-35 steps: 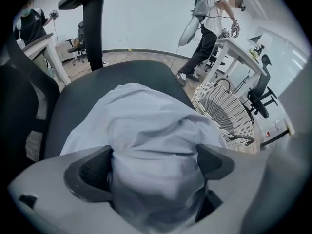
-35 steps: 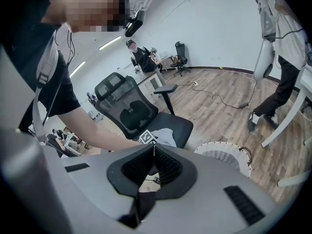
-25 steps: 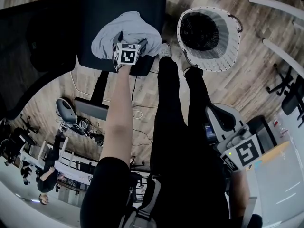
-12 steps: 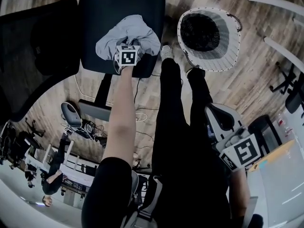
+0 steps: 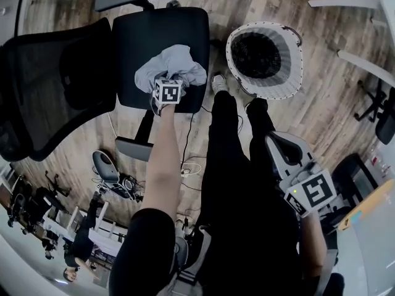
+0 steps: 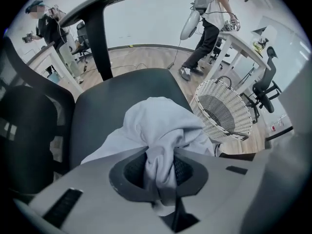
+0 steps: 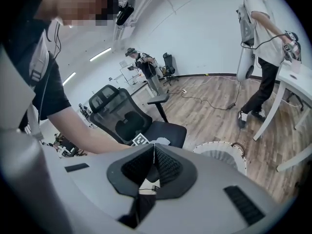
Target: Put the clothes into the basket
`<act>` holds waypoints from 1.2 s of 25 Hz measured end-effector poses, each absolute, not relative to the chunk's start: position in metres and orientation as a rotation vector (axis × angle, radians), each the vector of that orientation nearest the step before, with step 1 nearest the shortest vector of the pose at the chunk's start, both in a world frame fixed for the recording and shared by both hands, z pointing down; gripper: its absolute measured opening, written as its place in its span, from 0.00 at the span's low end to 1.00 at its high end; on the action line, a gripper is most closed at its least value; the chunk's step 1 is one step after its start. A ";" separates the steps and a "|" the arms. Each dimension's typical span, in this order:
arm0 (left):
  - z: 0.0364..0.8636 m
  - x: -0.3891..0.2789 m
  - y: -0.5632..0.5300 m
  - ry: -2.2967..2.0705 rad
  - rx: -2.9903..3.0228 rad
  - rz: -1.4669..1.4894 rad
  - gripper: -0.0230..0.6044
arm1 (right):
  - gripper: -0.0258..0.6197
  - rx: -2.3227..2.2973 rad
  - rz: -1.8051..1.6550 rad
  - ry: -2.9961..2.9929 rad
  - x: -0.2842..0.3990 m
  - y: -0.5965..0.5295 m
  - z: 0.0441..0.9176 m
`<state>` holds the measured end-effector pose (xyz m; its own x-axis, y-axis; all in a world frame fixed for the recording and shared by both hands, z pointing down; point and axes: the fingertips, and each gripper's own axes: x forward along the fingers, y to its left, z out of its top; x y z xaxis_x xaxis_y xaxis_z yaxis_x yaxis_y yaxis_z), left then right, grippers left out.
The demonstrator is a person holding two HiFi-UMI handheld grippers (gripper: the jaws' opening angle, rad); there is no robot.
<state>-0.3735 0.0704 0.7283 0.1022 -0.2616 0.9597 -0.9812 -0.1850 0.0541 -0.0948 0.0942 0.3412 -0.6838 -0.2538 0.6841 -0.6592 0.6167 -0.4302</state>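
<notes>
A light grey garment lies bunched on the black seat of an office chair. My left gripper points steeply down onto it. In the left gripper view its jaws are closing, and a fold of the garment is pinched between the pads, rising off the seat. The white wicker basket stands on the wood floor to the right of the chair and looks empty. My right gripper hangs by the person's right leg, away from both; its pads meet with nothing between them.
The chair's mesh backrest stands to the left of the seat. The person's legs and shoes are between chair and basket. White desk legs stand at the right. Other people, chairs and desks are farther off.
The left gripper closed on the garment and rose; the cloth is now gathered into a tighter bunch under it. The right gripper rose slightly.
</notes>
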 end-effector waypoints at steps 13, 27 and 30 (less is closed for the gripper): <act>0.626 -0.367 0.102 -1.273 1.657 1.183 0.15 | 0.07 0.896 0.711 -2.422 -0.059 0.085 0.269; 0.543 -0.275 0.104 -1.296 1.779 1.112 0.15 | 0.07 1.049 0.581 -2.438 0.054 0.054 0.252; 0.536 -0.236 0.095 -1.307 1.783 1.095 0.15 | 0.07 0.999 0.561 -2.427 0.082 0.047 0.256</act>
